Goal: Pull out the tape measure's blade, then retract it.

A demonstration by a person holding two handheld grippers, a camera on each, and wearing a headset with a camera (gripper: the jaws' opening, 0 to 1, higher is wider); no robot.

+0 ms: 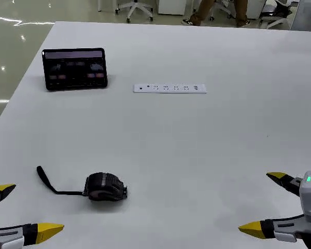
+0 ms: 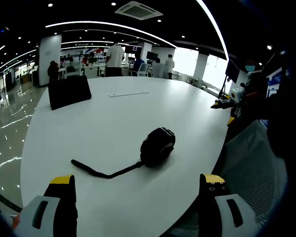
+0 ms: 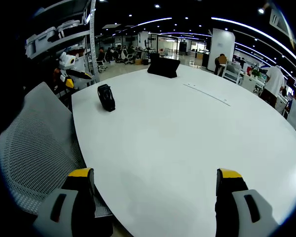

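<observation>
A black tape measure (image 1: pixel 105 187) is lying near the front edge of the white desk (image 1: pixel 207 140), its strap (image 1: pixel 46 180) trailing left, as the left claw (image 1: pixel 37 206) and right claw (image 1: pixel 254 201) are hovering wide open, gripping nothing.

The broad white tabletop (image 1: pixel 212 150) lies open from its middle round to 3 and 5 o'clock. At 7 o'clock the small black tape measure case (image 1: pixel 105 187) sits with its thin black strap (image 1: pixel 43 177) trailing toward 9, while the black upright screen (image 1: pixel 74 69) at 10 o'clock and the flat white power strip (image 1: pixel 169 88) at 12 stand well back. A grey mesh chair back (image 3: pixel 29 143) seems, in the warped right gripper view, to crowd the near edge.
</observation>
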